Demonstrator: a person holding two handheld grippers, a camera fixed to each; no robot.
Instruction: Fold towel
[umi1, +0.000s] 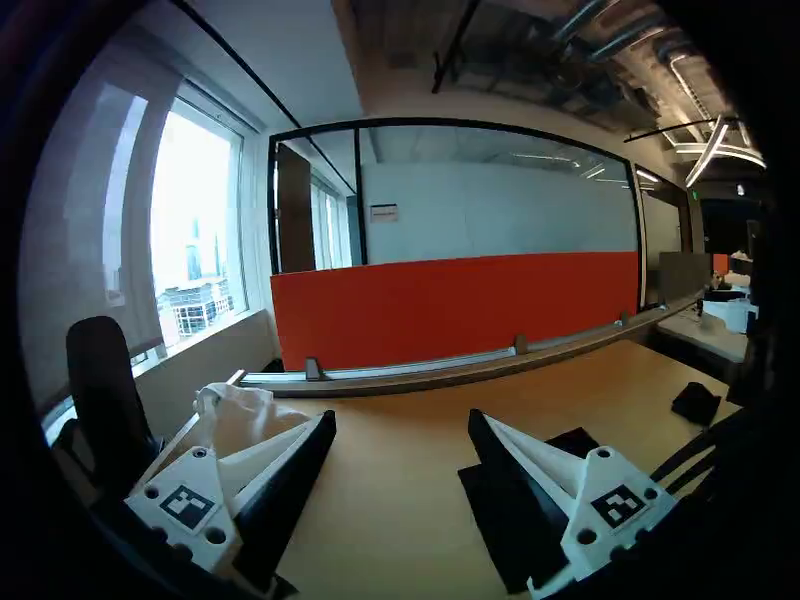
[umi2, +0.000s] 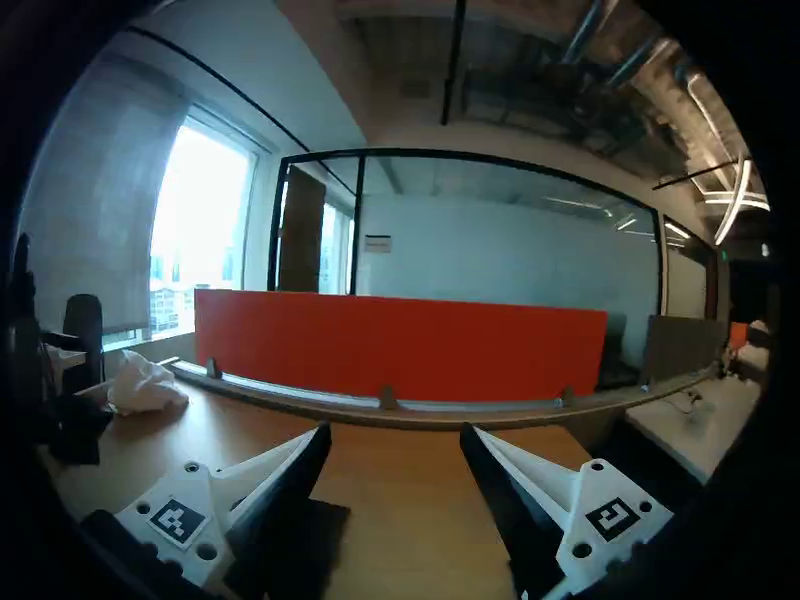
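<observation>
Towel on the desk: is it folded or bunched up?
Bunched up, not folded. The white towel lies as a loose, lumpy heap on the wooden desk, with no flat layers or straight edges showing.

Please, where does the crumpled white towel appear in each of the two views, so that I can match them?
Left gripper view: the towel sits at lower left, at the left end of the wooden desk.
Right gripper view: the towel lies at middle left, on the desk, near its left end.
Shared landmark: the orange partition standing along the desk's far edge.
</observation>
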